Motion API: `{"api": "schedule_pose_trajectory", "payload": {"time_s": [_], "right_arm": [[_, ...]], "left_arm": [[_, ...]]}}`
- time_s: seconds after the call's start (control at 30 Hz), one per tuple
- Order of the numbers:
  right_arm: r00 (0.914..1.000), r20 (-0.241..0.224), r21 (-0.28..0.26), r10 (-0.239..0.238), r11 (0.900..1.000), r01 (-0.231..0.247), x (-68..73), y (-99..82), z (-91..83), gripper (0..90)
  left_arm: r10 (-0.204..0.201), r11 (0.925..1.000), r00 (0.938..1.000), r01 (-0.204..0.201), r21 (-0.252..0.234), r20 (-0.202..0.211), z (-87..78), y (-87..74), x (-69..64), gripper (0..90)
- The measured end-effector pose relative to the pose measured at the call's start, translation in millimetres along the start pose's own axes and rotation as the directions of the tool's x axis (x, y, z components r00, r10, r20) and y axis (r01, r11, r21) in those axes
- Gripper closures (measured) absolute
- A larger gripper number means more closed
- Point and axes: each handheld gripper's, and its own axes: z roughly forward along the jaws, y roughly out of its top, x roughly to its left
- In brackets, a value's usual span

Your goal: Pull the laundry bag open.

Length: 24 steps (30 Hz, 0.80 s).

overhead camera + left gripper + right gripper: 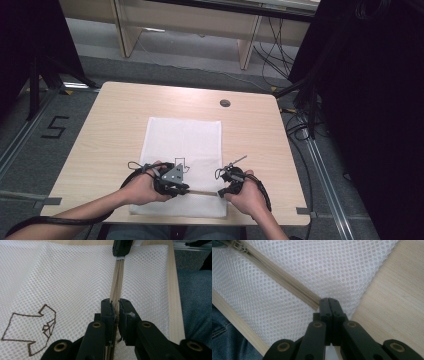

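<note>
Both grippers clamping zipper (117, 285) of mesh bag (182, 142): L gripper (115, 305) on slider, R gripper (329, 302) anchoring end; next, prob. steady slide along track.

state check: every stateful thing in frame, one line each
mesh laundry bag: lies flat on the table, brown outline print facing up
zipper: zipped shut along the stretch between the grippers, running along the near edge of the bag
left gripper: shut on the zipper
right gripper: jaws fully together, pinching the end of the zipper
table: wood top, bag laid at its near middle
</note>
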Motion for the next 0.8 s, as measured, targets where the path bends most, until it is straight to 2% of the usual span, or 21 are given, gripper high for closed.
{"api": "schedule_pose_trajectory", "payload": {"time_s": [0.03, 0.1, 0.2, 0.23, 0.4, 0.47, 0.57, 0.6, 0.63, 0.77, 0.8], "right_arm": [[1.0000, 0.000, 0.000, 0.000, 1.0000, 0.000, 0.1, 0.0, 0.0, 90.0], [1.0000, 0.000, 0.000, 0.001, 1.0000, -0.001, 0.0, -0.1, -0.1, 90.0], [1.0000, 0.001, 0.000, 0.000, 1.0000, 0.000, 0.1, -0.1, -0.1, 90.0], [1.0000, 0.000, 0.000, 0.000, 1.0000, 0.000, 0.0, -0.2, -0.1, 90.0], [1.0000, -0.001, -0.001, -0.002, 1.0000, 0.002, 0.0, -0.3, -0.1, 90.0], [1.0000, -0.002, -0.004, -0.005, 1.0000, 0.005, -0.5, -0.4, 0.0, 90.0], [1.0000, -0.001, 0.002, 0.009, 1.0000, -0.009, 0.3, -0.4, -0.4, 90.0], [1.0000, -0.008, -0.001, -0.001, 1.0000, 0.001, -0.5, -0.3, -0.2, 90.0], [1.0000, -0.006, -0.001, 0.002, 1.0000, -0.002, -0.5, -0.2, 0.0, 90.0], [1.0000, -0.001, -0.002, 0.000, 1.0000, 0.000, -0.1, -0.3, 0.0, 90.0], [1.0000, 0.000, -0.004, -0.005, 1.0000, 0.005, -0.2, -0.3, 0.0, 90.0]], "left_arm": [[-0.011, 0.9999, 0.9999, 0.011, 0.005, -0.004, 0.1, -0.3, -0.1, 82.1], [-0.008, 1.0000, 0.9999, 0.008, 0.004, -0.008, 0.4, -1.0, -0.3, 82.1], [0.017, 0.9998, 0.9998, -0.017, 0.004, -0.007, -0.9, -0.1, 0.0, 82.1], [-0.002, 1.0000, 1.0000, 0.002, 0.000, -0.003, -0.9, -0.2, -0.9, 82.1], [-0.004, 1.0000, 1.0000, 0.004, 0.000, -0.002, -0.6, -1.3, -0.5, 82.1], [0.009, 0.9998, 0.9999, -0.009, 0.015, -0.014, -1.2, -1.8, -0.1, 82.1], [-0.015, 0.9999, 0.9998, 0.015, 0.004, -0.009, -4.0, -6.7, 1.9, 82.1], [-0.029, 0.9996, 0.9996, 0.029, -0.003, 0.002, -4.8, -7.9, 2.3, 82.1], [-0.015, 0.9999, 0.9999, 0.015, -0.003, -0.007, -4.9, -8.0, 1.8, 82.1], [-0.013, 0.9999, 0.9999, 0.013, 0.004, -0.010, -5.5, -7.4, 0.9, 82.1], [-0.019, 0.9998, 0.9998, 0.019, -0.007, -0.001, -4.9, -7.7, 0.9, 82.1]]}}
